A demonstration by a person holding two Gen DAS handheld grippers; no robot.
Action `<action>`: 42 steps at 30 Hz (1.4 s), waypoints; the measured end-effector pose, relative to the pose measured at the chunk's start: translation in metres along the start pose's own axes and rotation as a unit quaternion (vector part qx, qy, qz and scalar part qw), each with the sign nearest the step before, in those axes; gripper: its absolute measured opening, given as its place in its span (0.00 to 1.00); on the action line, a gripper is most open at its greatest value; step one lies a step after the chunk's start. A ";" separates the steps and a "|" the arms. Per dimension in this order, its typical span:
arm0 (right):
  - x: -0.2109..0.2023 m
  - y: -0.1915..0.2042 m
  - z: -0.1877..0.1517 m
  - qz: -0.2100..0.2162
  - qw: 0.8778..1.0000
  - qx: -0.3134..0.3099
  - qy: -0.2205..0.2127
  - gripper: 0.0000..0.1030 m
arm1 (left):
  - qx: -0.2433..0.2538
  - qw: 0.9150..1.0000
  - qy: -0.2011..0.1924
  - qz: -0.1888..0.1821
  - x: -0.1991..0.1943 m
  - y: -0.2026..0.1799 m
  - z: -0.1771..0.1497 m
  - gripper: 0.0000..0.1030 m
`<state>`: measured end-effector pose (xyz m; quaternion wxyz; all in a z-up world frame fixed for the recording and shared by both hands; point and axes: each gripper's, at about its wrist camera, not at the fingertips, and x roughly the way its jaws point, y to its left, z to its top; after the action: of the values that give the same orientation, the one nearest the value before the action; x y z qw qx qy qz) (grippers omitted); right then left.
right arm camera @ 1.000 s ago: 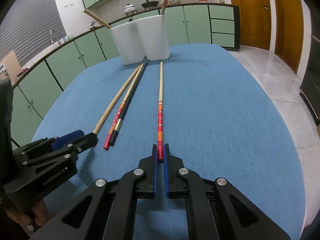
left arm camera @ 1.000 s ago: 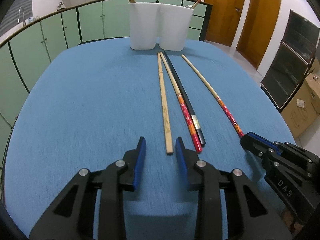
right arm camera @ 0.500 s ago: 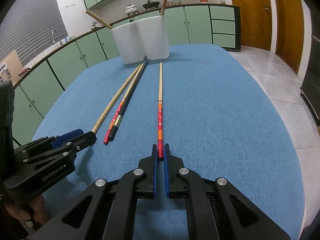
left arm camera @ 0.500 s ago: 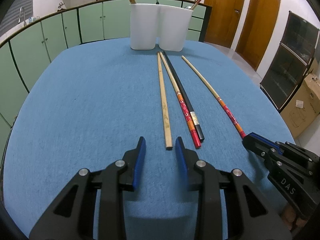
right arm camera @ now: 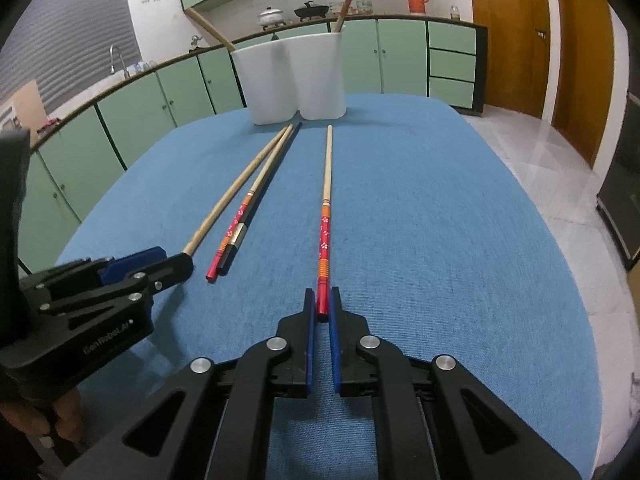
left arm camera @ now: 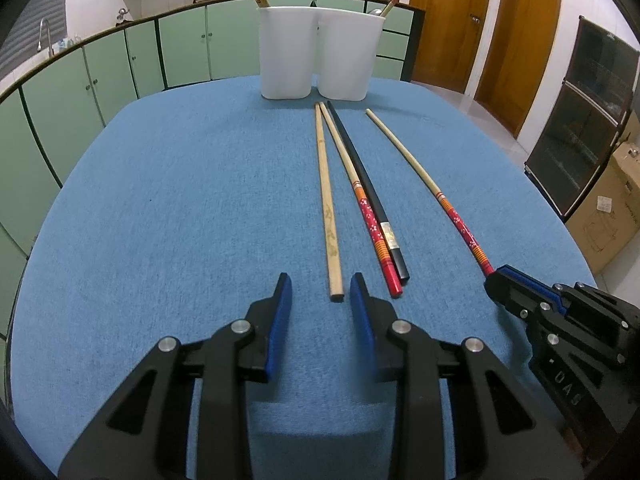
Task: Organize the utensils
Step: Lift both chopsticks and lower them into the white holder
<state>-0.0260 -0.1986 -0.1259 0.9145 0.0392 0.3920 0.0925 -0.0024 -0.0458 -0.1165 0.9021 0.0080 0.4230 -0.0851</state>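
Observation:
Several chopsticks lie on the blue tablecloth. A plain wooden chopstick [left arm camera: 327, 204] lies with its near end between the fingers of my open left gripper [left arm camera: 320, 292]. Right of it lie a red-patterned chopstick [left arm camera: 370, 220] and a black chopstick [left arm camera: 376, 208], side by side. My right gripper [right arm camera: 322, 304] is shut on the red end of a second red-patterned chopstick [right arm camera: 325, 216], which still rests on the cloth. A white twin holder [left arm camera: 318, 58] stands at the far edge with a chopstick in each cup.
The blue tablecloth [left arm camera: 160, 200] covers a rounded table. Green kitchen cabinets [left arm camera: 140, 60] run behind and to the left. A dark glass cabinet [left arm camera: 588, 120] and a cardboard box [left arm camera: 608, 208] stand on the floor at right.
My left gripper has edged forward so the wooden chopstick's end now sits between its fingers. My right gripper stays shut on the red-patterned chopstick.

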 end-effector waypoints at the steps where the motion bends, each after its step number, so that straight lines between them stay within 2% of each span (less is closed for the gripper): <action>1: 0.000 0.001 0.000 -0.001 1.000 -0.001 0.000 0.06 | 0.002 1.000 0.000 -0.001 0.000 -0.001 0.000 0.24; 3: 0.000 -0.001 0.000 0.002 1.000 0.003 0.001 0.06 | 0.006 1.000 0.000 -0.003 0.000 -0.003 0.000 0.10; 5: -0.002 -0.003 0.001 0.005 1.000 0.007 0.001 0.06 | 0.006 1.000 0.000 -0.004 0.000 -0.003 0.001 0.06; 9: -0.014 -0.009 0.009 0.013 1.000 0.014 -0.011 0.05 | 0.000 1.000 -0.009 -0.009 -0.008 -0.001 0.004 0.06; 20: -0.081 -0.020 0.057 0.039 0.995 0.023 -0.092 0.05 | 0.005 0.994 -0.113 0.006 -0.082 0.004 0.047 0.06; 29: -0.122 -0.025 0.113 0.062 0.985 0.023 -0.161 0.05 | 0.008 0.981 -0.191 -0.006 -0.128 -0.006 0.096 0.06; 38: -0.139 -0.015 0.166 0.079 0.977 -0.003 -0.198 0.05 | 0.003 0.972 -0.235 -0.026 -0.146 -0.006 0.134 0.06; 42: -0.144 -0.015 0.190 0.100 0.973 -0.006 -0.208 0.05 | 0.000 0.967 -0.253 -0.035 -0.155 -0.004 0.148 0.06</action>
<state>0.0163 -0.2422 0.1047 0.9622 0.0917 0.1865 0.1758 0.0121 -0.0394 0.0972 0.9763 -0.0290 0.1807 -0.1158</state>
